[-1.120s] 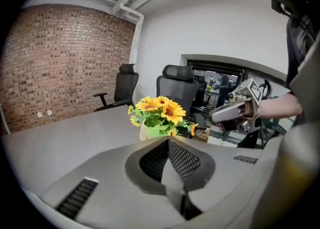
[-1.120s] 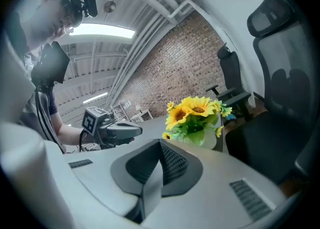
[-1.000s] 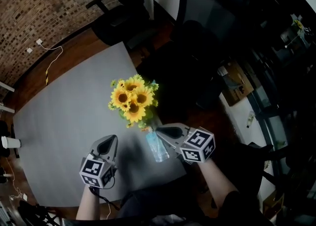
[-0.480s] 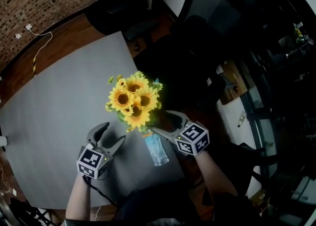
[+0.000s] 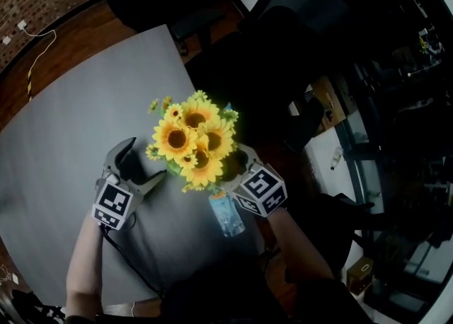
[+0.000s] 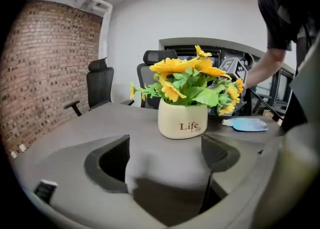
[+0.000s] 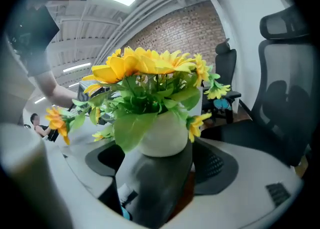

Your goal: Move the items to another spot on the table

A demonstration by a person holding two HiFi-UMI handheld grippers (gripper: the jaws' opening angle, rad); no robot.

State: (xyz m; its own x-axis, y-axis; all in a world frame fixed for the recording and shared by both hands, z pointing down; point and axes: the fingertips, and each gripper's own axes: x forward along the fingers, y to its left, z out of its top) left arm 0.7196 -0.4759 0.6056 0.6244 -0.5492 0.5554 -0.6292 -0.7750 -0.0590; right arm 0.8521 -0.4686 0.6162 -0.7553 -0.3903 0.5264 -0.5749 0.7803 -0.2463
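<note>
**Both tongs spreading wide on either side of the sunflower pot**

The cream pot of sunflowers [image 6: 182, 120] is standing upright on the grey table [image 5: 64, 124], and a pale blue bottle [image 5: 226, 214] is lying just beside the pot on the person's side. The left tongs [image 6: 165, 155] are pointing at the pot from its left. Their jaws have just been opening and are now gaping wide with nothing between them, the pot sitting near but ahead of the tips. The right tongs [image 7: 160, 165] are facing the pot from the opposite side. Their jaws have likewise just been opening, and the pot is sitting right at their mouth under the leaves, with no pad pressing on it. The wide spread is probably answering the pot's broad, rounded body. Flanking it looks like preparation for a two-sided lift, since the bouquet is making the pot top-heavy.
</note>
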